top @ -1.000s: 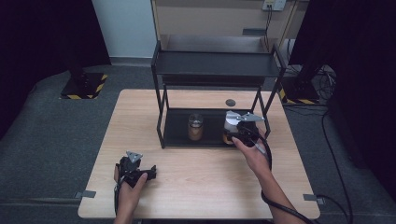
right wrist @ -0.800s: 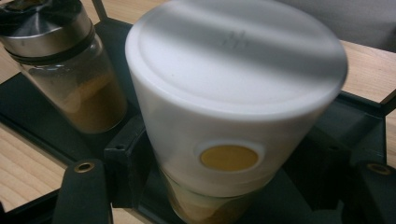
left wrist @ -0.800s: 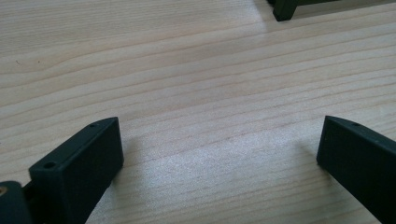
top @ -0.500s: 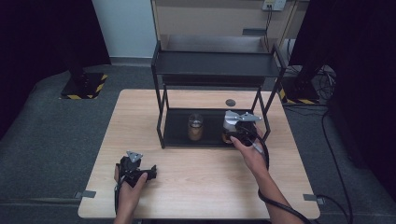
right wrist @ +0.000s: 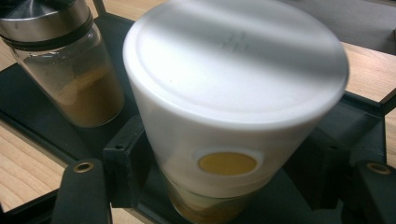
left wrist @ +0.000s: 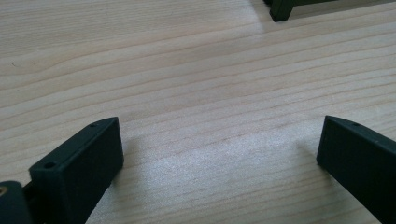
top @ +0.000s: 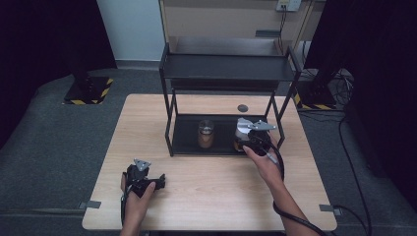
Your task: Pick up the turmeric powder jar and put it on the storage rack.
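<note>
My right gripper point(top: 242, 142) is shut on a jar with a wide white lid point(right wrist: 233, 70) and yellowish contents, held at the right end of the black rack's lower shelf point(top: 187, 137). In the right gripper view both black pads point(right wrist: 128, 161) press on the jar's sides just under the lid. To its left on the same shelf stands a glass spice jar point(right wrist: 70, 70) with a steel lid and brown powder, also seen as the glass spice jar point(top: 206, 133) from above. My left gripper point(top: 156, 182) rests on the table near the front left, open, with bare wood between its jaws point(left wrist: 219, 144).
The black two-shelf rack point(top: 226, 69) stands at the back middle of the wooden table point(top: 206, 196); its posts frame the lower shelf. A small dark disc point(top: 242, 107) lies on the table behind the rack. A rack foot point(left wrist: 282, 7) shows far ahead of the left gripper.
</note>
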